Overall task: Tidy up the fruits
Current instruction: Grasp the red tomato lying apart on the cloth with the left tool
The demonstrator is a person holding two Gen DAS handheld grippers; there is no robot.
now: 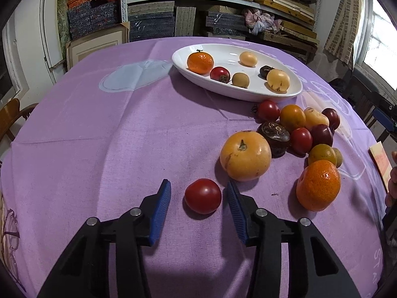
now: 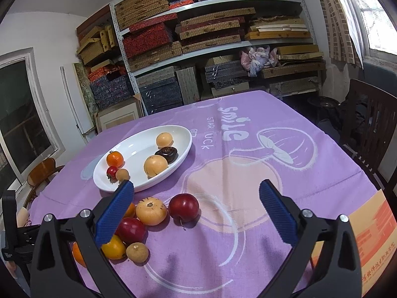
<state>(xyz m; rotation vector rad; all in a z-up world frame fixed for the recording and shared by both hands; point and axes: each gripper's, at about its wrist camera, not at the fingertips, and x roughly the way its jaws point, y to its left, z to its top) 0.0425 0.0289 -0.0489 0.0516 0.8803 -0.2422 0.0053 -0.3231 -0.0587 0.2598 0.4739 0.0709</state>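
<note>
While both grippers hang over the purple tablecloth, the scene reads from left to right as follows.

Left gripper: jaws partly open, one blue pad on each side of a red tomato that lies on the cloth; narrow gaps show on both sides, so the pads do not press on it.

Loose fruit: a big yellow-orange fruit sits just beyond the right-hand pad, a mandarin farther right, and a cluster of small red, dark and yellow fruits between them and the dish.

White oval dish: at the far side of the cloth, with six fruits in it, among them an orange mandarin at its left end.

Right gripper: jaws wide apart, empty, above the cloth; a dark red plum lies below, between the pads but clear of both.

Hidden or cut off: the right gripper's left finger covers part of the fruit pile in the right wrist view. A person's hand is cut by the right edge of the left wrist view.
</note>
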